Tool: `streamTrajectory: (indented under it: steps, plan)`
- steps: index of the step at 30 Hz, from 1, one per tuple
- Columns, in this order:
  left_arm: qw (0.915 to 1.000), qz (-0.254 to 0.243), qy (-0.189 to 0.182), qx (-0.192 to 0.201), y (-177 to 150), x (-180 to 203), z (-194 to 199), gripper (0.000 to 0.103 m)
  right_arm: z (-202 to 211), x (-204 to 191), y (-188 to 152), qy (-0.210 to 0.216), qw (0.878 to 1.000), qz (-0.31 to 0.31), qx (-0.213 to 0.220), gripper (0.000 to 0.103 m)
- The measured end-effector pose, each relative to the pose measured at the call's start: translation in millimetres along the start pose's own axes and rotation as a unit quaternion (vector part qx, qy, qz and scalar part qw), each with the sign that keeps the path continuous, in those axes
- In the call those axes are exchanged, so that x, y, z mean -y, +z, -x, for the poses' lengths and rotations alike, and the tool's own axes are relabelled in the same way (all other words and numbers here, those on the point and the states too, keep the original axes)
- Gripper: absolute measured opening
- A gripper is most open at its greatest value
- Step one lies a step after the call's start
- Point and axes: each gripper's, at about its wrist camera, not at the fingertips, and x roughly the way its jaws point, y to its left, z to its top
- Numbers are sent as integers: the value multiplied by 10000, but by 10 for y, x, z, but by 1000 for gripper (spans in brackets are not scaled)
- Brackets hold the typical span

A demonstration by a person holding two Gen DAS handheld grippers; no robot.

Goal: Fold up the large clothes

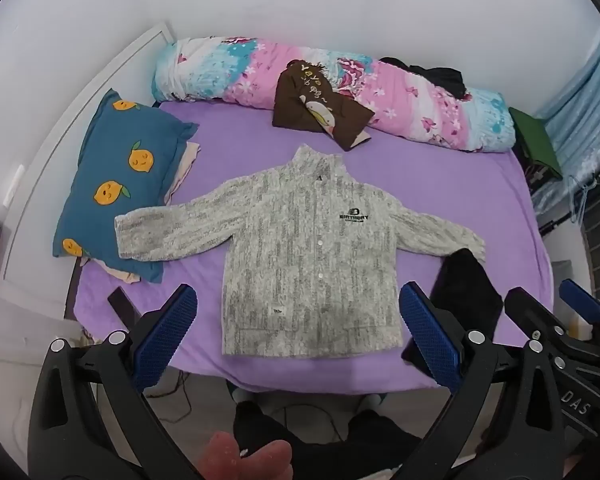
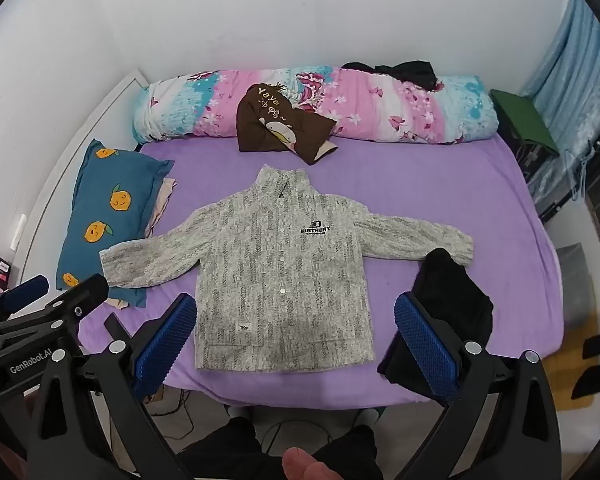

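Two open tongs (image 1: 298, 334) above jacket (image 1: 312, 256)

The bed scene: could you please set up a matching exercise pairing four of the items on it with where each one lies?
Things:
1. grey jacket
2. lemon-print pillow
3. brown garment
4. black garment

Places:
A. leaning against the rolled floral quilt at the far edge
B. at the bed's left edge
C. spread flat in the middle of the purple sheet, sleeves out
D. near the front right corner, beside the jacket's cuff

Pairs: 1-C, 2-B, 3-A, 4-D
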Motion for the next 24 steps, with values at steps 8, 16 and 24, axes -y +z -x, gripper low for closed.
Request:
streamTrajectory:
  steps: [8,16,24]
  plan:
    - [9999,62,-100,-53,3,-11,-6,97,0,-1,0,-15,10000,10,10,97]
    - [9999,37,-112,-74,-20,-34,-21,97,-17,1,28,-1,10000,12,1,97]
    - [9999,33,-104,-77,-82,-34,-27,97,-4,-29,9,-2,10000,23,10,97]
